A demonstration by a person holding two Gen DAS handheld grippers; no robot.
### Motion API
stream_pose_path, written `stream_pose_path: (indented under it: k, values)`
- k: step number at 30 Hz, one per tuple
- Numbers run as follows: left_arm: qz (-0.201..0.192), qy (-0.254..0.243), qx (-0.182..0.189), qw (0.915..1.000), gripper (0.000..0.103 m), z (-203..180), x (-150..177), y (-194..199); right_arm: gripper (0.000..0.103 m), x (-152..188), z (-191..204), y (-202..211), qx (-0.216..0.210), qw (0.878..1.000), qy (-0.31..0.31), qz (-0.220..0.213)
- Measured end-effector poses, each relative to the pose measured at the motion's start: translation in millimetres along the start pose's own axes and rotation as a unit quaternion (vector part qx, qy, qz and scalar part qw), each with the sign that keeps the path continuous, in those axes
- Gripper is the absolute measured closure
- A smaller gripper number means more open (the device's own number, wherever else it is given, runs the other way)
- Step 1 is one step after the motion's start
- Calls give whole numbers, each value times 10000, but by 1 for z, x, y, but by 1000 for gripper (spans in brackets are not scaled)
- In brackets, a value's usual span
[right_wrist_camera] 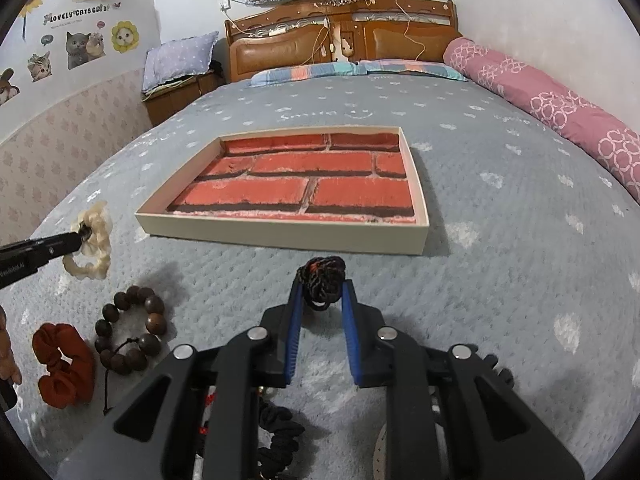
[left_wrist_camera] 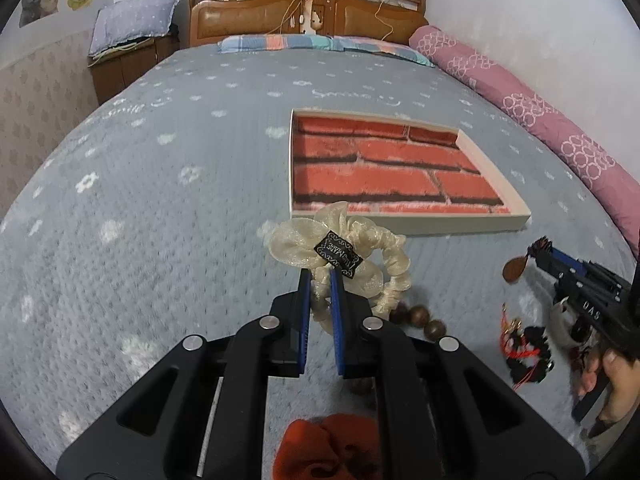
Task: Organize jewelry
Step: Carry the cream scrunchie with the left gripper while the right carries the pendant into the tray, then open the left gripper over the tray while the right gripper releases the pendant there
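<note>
Both tools clamp items: left tool on cream scrunchie, right tool on half-hidden black cord.

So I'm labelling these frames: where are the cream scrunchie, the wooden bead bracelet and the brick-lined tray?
cream scrunchie (left_wrist_camera: 384, 276): left wrist view, on its ruffled loop.
wooden bead bracelet (right_wrist_camera: 154, 305): right wrist view, on one bead.
brick-lined tray (right_wrist_camera: 280, 234): right wrist view, on its near wall.

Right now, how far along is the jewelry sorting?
Nothing done: the brick-lined tray is empty. In hand: left gripper holds the cream scrunchie; right gripper holds a black cord knot. Left on the bedspread: bead bracelet, red scrunchie.
</note>
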State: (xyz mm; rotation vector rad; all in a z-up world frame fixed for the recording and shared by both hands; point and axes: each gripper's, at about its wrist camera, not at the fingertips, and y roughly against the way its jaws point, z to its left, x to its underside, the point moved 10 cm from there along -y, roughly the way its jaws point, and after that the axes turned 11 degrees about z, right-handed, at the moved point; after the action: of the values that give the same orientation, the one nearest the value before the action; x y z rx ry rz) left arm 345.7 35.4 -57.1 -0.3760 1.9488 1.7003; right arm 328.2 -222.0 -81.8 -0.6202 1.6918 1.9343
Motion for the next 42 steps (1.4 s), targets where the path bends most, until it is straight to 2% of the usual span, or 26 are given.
stream_pose_path:
  k: [8, 13, 21, 26, 31, 36, 42]
  values:
    - [-186, 67, 20, 9998, 95, -21, -47, -1, 83, -37, -2, 9, 82, 9997, 77, -194]
    - [-251, 127, 14, 9996, 95, -32, -85, -18, 83, -82, -4, 5, 186, 9990, 160, -364]
    - [-65, 303, 16, 9995, 94, -38, -152, -80, 83, -153, -10, -37, 256, 9986, 176, -419]
    - [200, 392, -71, 9990, 94, -35, -184, -131, 83, -189, -17, -85, 317, 9991, 132, -229]
    - [456, 401, -167, 9980, 94, -36, -205, -172, 83, -208, -23, -125, 466, 9988, 121, 36]
    - [712, 512, -202, 9959, 94, -30, -214, -200, 83, -209, -37, -160, 538, 9974, 2, 489]
    - [906, 459, -368, 9942, 92, -25, -211, -217, 83, -197, -48, -181, 566, 9942, -183, 892]
